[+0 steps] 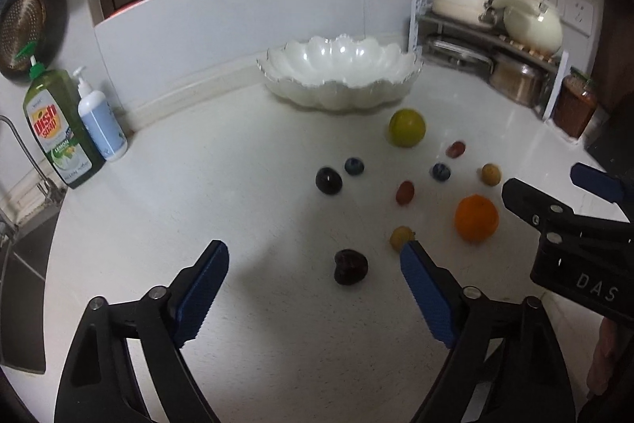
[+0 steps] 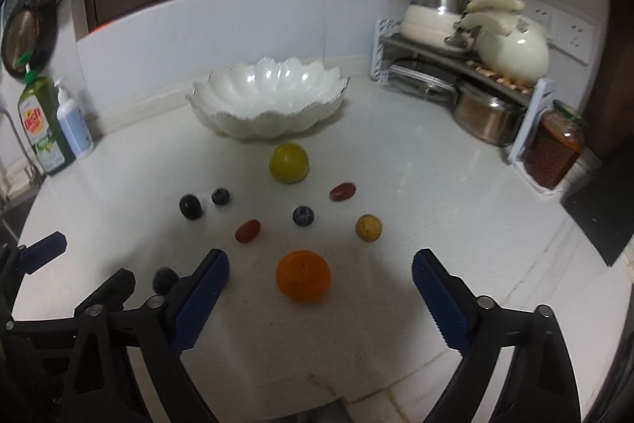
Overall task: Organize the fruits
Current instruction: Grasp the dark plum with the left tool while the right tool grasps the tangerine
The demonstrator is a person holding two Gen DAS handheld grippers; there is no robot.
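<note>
A white scalloped bowl [image 1: 340,76] [image 2: 267,102] stands empty at the back of the white counter. Fruits lie loose in front of it: a yellow-green plum [image 1: 407,128] [image 2: 289,163], an orange [image 1: 476,218] [image 2: 303,276], blueberries [image 1: 354,166] [image 2: 303,215], red grapes [image 1: 405,192] [image 2: 248,230], small yellow fruits [image 1: 491,174] [image 2: 368,227], a dark plum [image 1: 328,180] [image 2: 190,206] and a dark cherry [image 1: 350,267]. My left gripper [image 1: 315,260] is open just short of the cherry. My right gripper [image 2: 321,270] is open with the orange between its fingertips, and shows in the left wrist view [image 1: 547,185].
A dish soap bottle [image 1: 59,129] and a pump bottle [image 1: 101,121] stand at the left by the sink [image 1: 23,256]. A rack with pots [image 2: 467,66] and a red jar [image 2: 554,149] fill the back right corner. A dark mat [image 2: 602,201] lies at the right.
</note>
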